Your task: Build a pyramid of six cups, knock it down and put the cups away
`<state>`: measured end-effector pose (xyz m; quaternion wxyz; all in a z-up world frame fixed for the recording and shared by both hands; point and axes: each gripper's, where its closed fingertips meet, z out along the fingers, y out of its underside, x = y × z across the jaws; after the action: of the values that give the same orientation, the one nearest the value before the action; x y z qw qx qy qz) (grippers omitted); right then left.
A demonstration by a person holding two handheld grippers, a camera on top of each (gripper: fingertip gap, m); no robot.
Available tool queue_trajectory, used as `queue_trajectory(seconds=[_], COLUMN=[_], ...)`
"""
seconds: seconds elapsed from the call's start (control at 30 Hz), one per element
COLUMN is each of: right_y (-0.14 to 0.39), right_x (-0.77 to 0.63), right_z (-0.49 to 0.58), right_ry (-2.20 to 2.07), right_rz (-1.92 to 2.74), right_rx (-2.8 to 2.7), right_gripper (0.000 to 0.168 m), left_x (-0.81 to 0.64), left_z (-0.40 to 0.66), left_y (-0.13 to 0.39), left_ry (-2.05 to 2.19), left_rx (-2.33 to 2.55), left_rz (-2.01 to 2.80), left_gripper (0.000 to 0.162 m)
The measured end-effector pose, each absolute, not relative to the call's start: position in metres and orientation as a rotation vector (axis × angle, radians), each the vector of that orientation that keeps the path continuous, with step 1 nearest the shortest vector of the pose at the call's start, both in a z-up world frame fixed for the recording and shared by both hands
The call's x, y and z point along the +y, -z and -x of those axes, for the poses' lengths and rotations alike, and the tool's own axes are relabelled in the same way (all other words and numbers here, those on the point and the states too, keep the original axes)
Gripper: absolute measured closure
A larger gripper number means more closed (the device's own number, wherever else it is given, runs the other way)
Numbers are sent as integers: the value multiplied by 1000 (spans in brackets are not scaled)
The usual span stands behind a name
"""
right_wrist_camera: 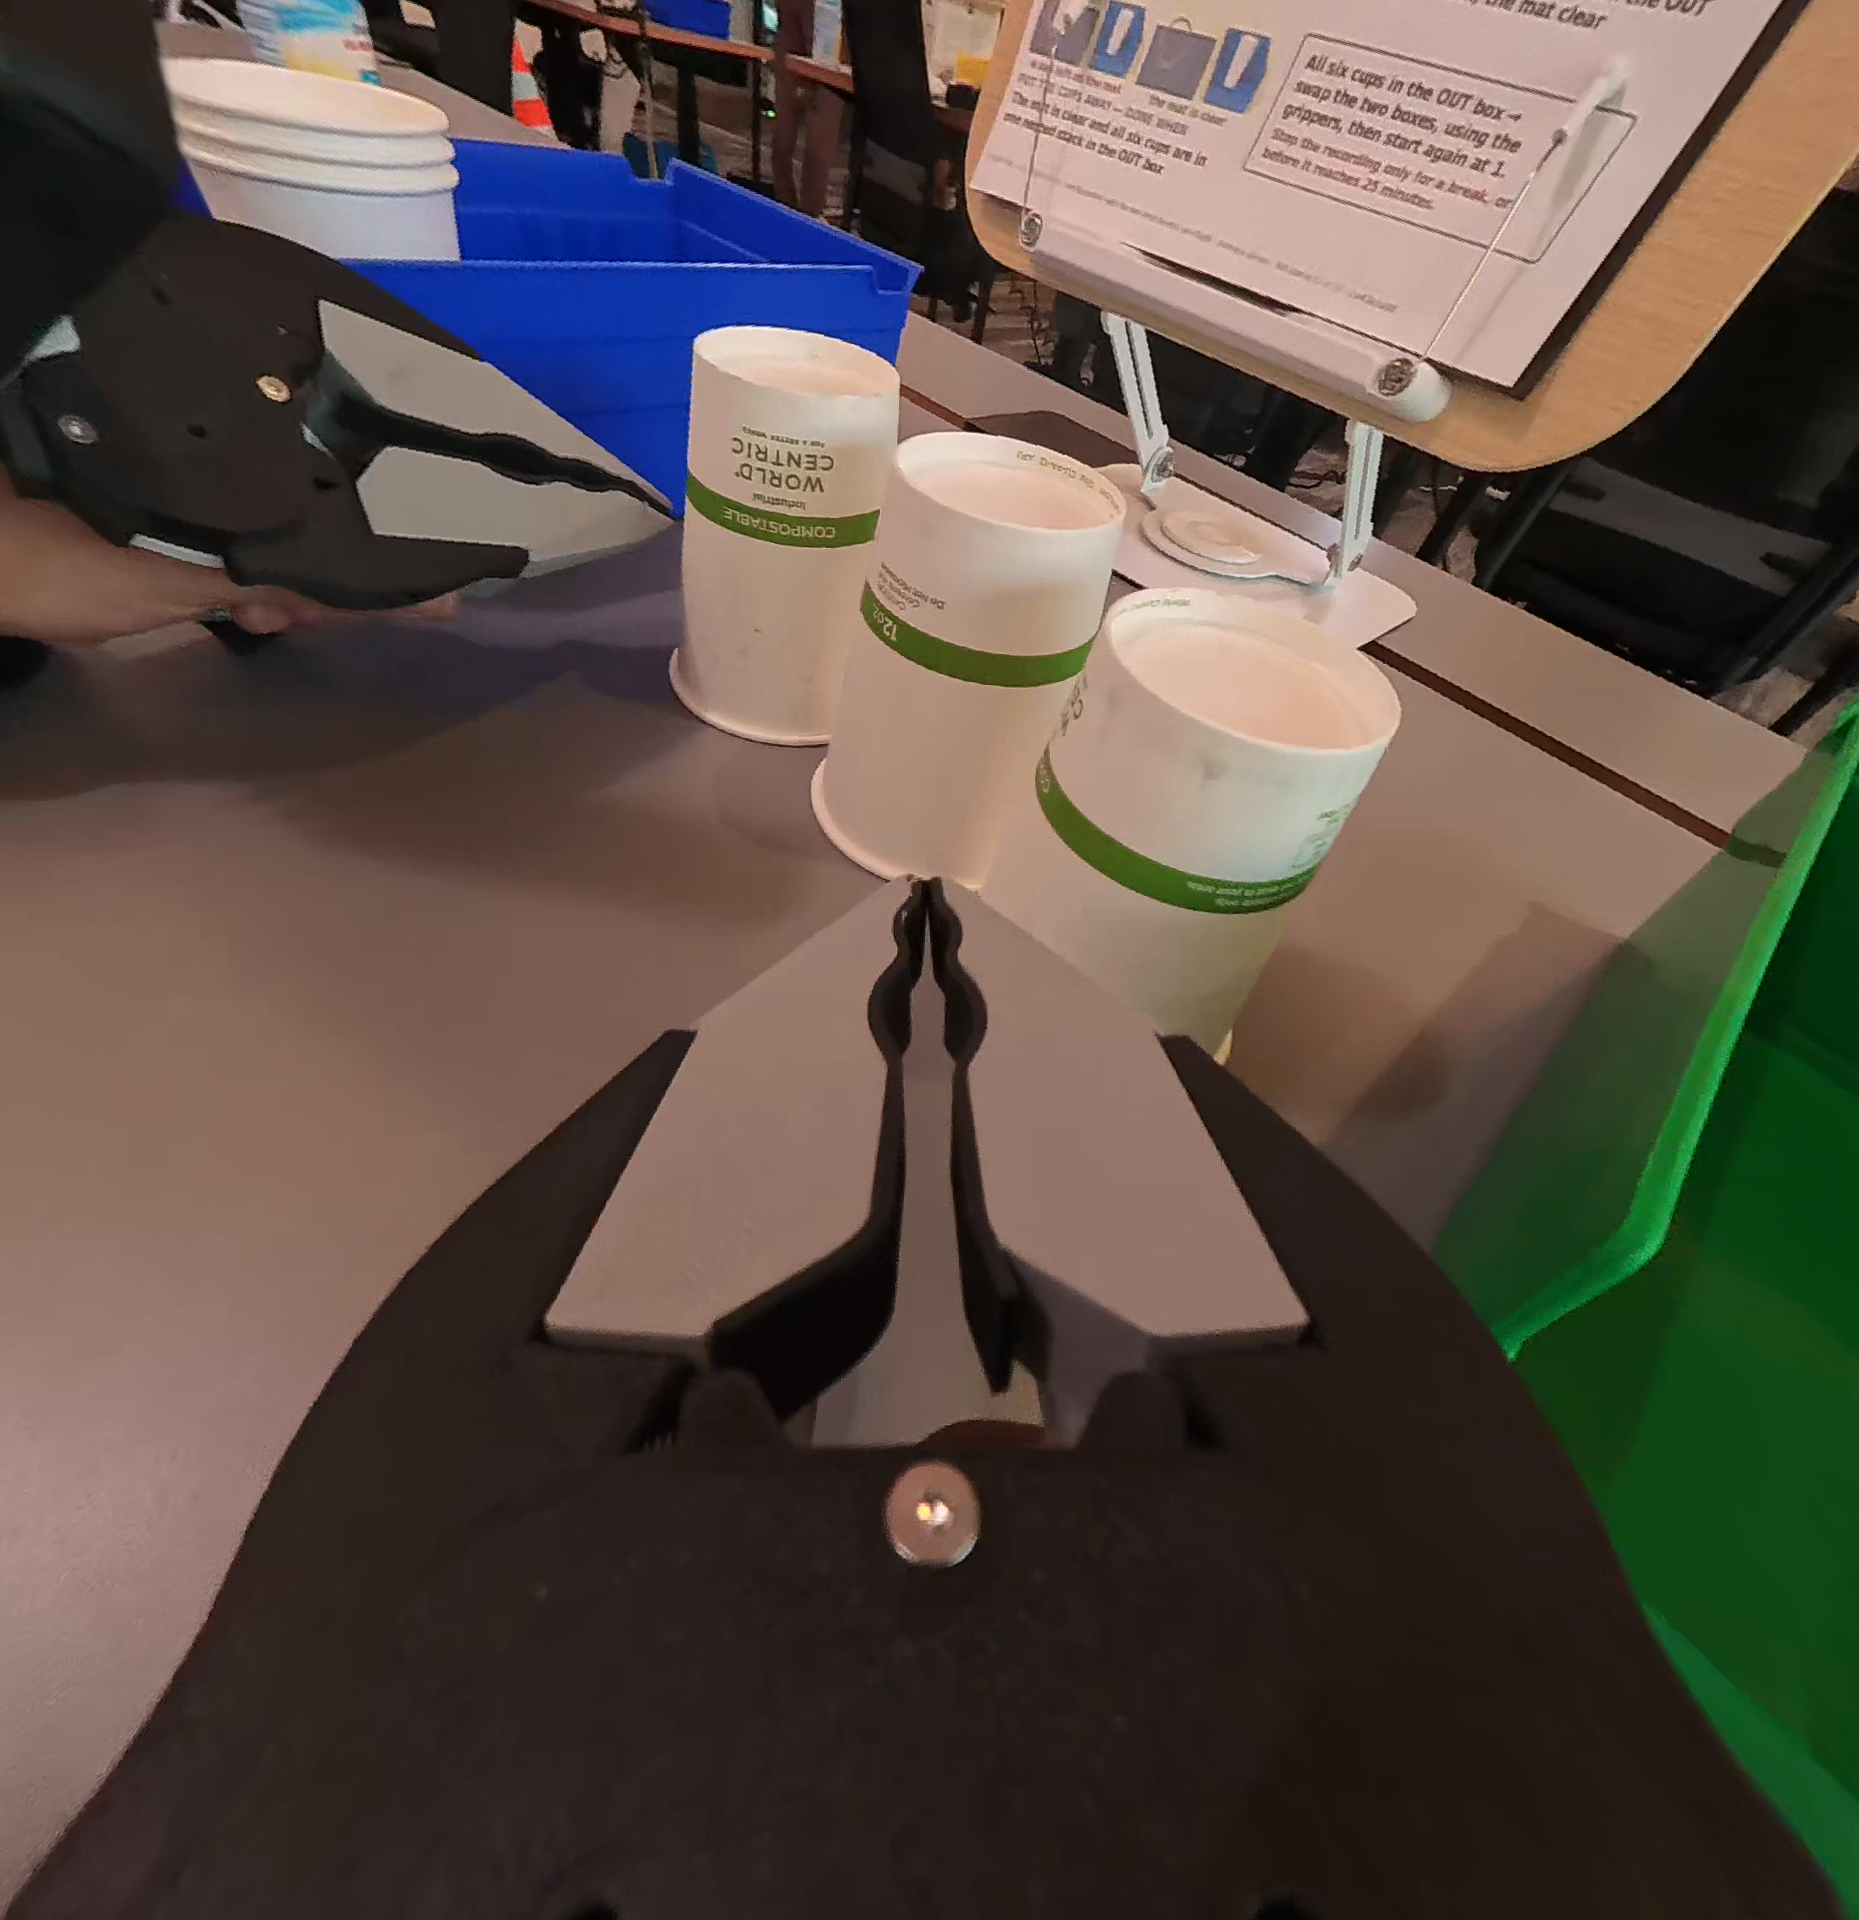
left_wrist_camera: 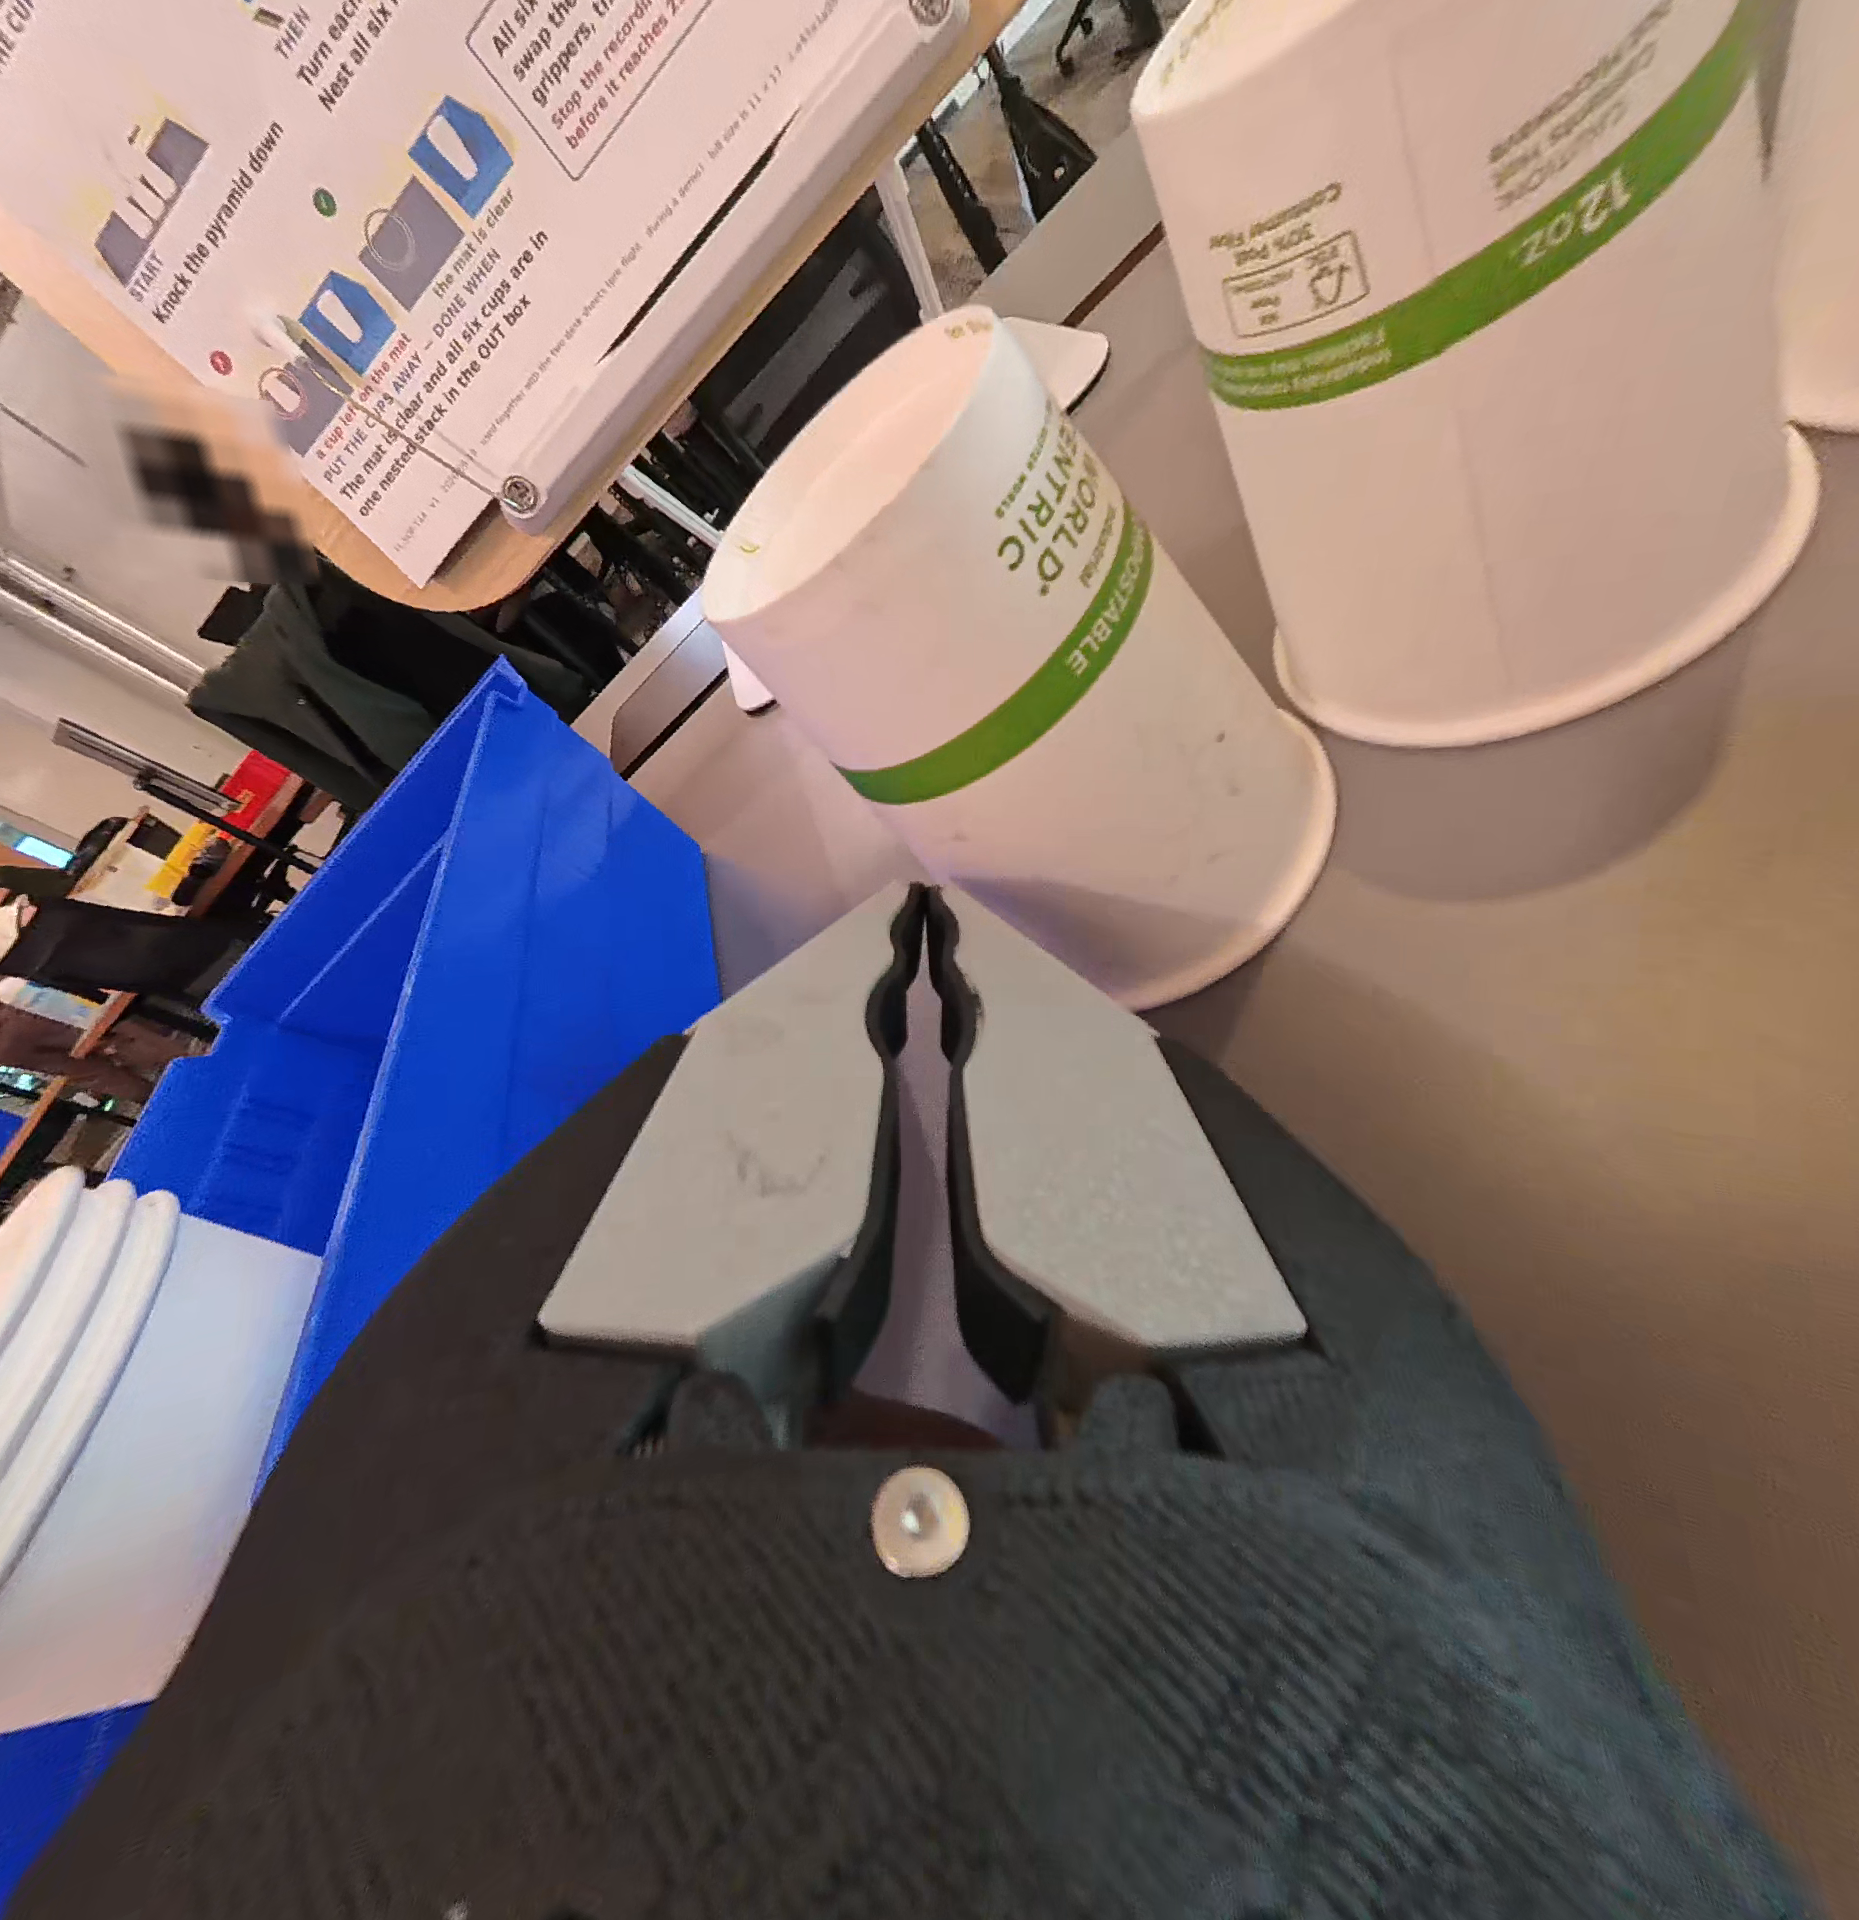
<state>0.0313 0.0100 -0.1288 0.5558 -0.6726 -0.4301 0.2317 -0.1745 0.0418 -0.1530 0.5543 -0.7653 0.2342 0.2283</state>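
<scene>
Three white paper cups with green bands stand upside down in a row on the grey table: a left cup, a middle cup and a right cup. My right gripper is shut and empty, its tips just in front of the middle cup's rim. My left gripper is shut and empty, close to the left cup; the middle cup stands beyond it. The left gripper also shows in the right wrist view, to the left of the row, held by a hand.
A blue bin stands behind the left gripper, with a white bucket beside it. A green bin is at the right. A wooden board with an instruction sheet stands on a white stand behind the cups. Tip to tip, the grippers are about 20 centimetres apart. The left cup lies around 4 centimetres away from my left fingertips.
</scene>
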Motion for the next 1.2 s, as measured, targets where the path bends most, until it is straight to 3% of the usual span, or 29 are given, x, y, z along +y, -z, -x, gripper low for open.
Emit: queue_trajectory(seconds=[0.3, 0.33, 0.63, 0.77, 0.8, 0.9, 1.07, 1.2], right_y=[136, 135, 134, 136, 136, 134, 131, 132], right_x=[15, 13, -1, -4, -4, -3, -5, -5], right_z=[-33, -32, -15, -10, -9, -7, -5, -4], right_ry=[-482, -492, -571, -565, -564, -571, -679, -690], right_rz=[1621, 1613, 1582, 1579, 1577, 1574, 1586, 1590], right_rx=[-1005, -1014, -1078, -1108, -1114, -1116, -1114, -1118], right_gripper=[168, 168, 168, 168, 168, 167, 166, 165], left_x=[36, 35, 21, 5, 2, -2, -10, -15], left_z=[147, 145, 118, 102, 101, 101, 106, 108], left_y=[143, 143, 165, 186, 190, 190, 189, 190], left_ry=[-305, -287, -242, -261, -275, -296, -209, -171], left_rx=[538, 546, 718, 913, 944, 952, 894, 881], left_rz=[1771, 1776, 1848, 1880, 1888, 1884, 1936, 1953], left_gripper=[162, 152, 128, 121, 128, 128, 108, 104])
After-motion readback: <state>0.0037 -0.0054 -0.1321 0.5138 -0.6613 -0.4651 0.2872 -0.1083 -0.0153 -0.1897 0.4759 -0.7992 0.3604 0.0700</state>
